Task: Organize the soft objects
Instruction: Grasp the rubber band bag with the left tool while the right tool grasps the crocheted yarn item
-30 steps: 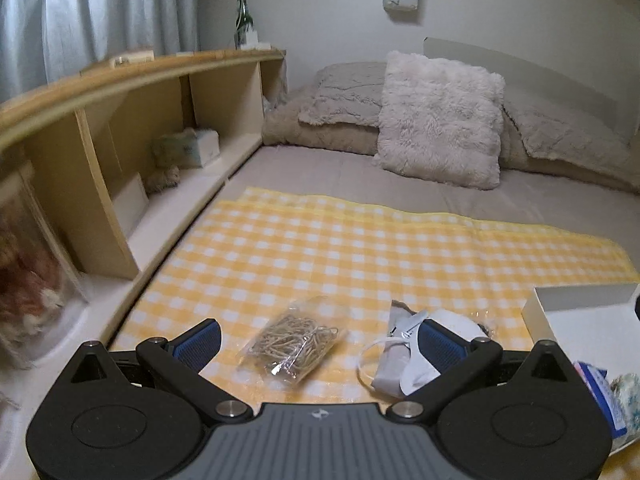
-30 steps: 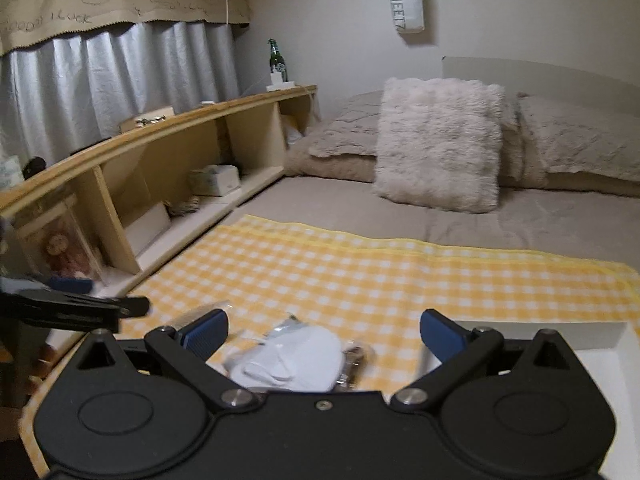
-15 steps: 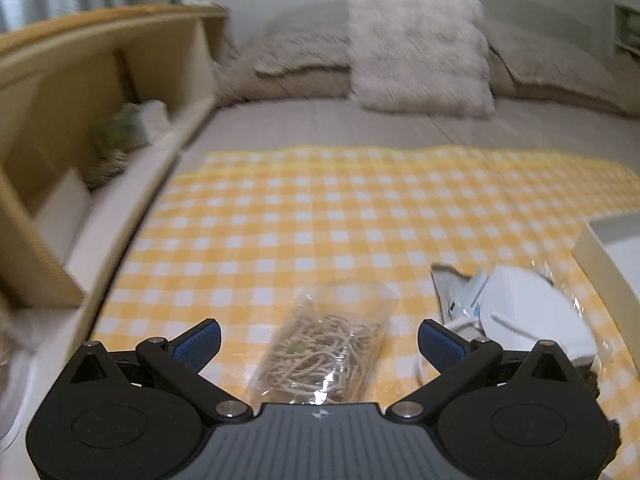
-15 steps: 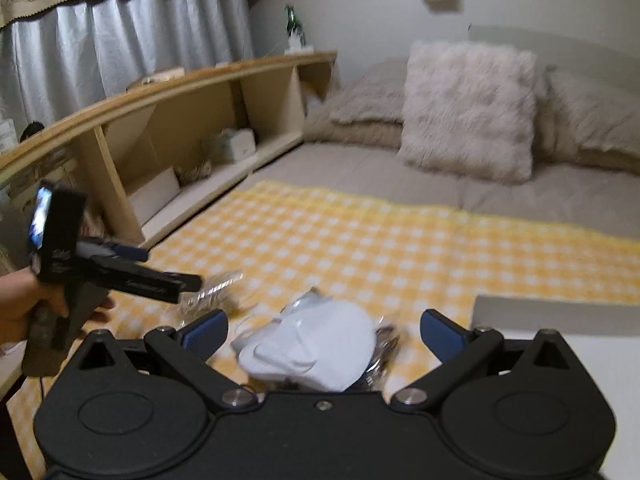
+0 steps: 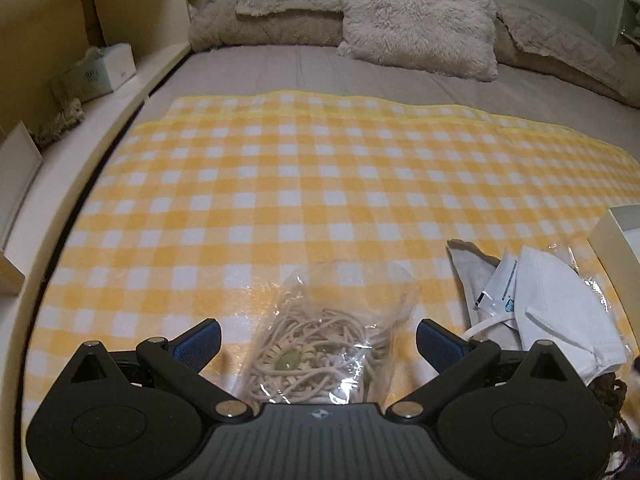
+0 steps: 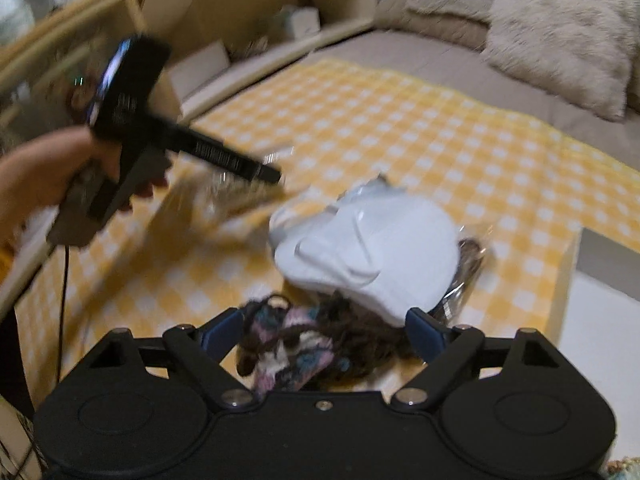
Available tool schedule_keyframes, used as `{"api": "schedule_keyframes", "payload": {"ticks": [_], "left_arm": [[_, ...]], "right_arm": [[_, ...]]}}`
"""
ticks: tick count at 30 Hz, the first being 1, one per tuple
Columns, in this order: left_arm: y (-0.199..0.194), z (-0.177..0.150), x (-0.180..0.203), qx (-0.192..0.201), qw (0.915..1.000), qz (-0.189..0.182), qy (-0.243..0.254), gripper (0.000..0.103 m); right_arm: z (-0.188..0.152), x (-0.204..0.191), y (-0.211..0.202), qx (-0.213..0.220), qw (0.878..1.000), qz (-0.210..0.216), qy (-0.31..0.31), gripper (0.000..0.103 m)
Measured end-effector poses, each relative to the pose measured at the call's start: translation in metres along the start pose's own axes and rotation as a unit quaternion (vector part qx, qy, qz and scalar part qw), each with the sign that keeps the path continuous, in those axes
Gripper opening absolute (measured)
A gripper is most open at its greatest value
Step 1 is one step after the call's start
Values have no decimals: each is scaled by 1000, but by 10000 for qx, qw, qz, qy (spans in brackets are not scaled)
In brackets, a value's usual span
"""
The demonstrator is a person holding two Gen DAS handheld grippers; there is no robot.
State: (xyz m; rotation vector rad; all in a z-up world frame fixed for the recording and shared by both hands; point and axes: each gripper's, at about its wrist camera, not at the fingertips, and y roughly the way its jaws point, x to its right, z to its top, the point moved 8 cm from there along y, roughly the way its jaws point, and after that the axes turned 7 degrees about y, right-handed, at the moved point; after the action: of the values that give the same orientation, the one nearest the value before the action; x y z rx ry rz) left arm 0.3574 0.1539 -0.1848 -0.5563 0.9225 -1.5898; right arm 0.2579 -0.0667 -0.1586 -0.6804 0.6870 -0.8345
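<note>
A clear bag of beige cord (image 5: 320,344) lies on the yellow checked cloth (image 5: 320,184), between the open fingers of my left gripper (image 5: 318,346). A white face mask in clear wrap (image 5: 560,312) lies to its right; it also shows in the right wrist view (image 6: 372,248). My right gripper (image 6: 324,334) is open, low over a dark and pink knitted yarn piece (image 6: 296,344) just in front of the mask. The left gripper (image 6: 256,172), held in a hand, shows blurred over the cord bag in the right wrist view.
A white box (image 5: 616,232) stands at the cloth's right edge, its wall also in the right wrist view (image 6: 568,268). A wooden shelf (image 5: 80,40) with a tissue box (image 5: 100,74) runs along the left. Pillows (image 5: 420,20) lie at the bed's head.
Both grippers have moved down and forward. The cord bag now sits between the left fingers. The right gripper has dropped over the yarn piece beside the mask.
</note>
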Motion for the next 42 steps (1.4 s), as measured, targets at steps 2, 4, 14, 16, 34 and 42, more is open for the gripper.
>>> {"api": "schedule_keyframes", "payload": {"ticks": [2,4,14,16,34,42], "left_arm": [[4,-2,1,-69,9999,-51,-56,95],[10,-7,4,-245,9996,-118,-86,94],[1,-32,32,-941,9934,-634,-148,95],[3,-32,33,-967,9941,-440,-194,95],[25,5,0,-778,9605,83,-2669,96],[33,7,0,-733,9369,797,-3324,98]], "right_arm": [[-6,-4,12,-198,9998,44,-88,83],[-10,-6,20,-310,9994,83,-163,82],[-8,-10,41,-634,9978,-78,-165,74],[-10,-11,42,-739,9969,-117,-230,72],[-38,-11,23,-1274,9906,142,-486,41],[-43,-13,14,-1352,9894,265,-456,35]]}}
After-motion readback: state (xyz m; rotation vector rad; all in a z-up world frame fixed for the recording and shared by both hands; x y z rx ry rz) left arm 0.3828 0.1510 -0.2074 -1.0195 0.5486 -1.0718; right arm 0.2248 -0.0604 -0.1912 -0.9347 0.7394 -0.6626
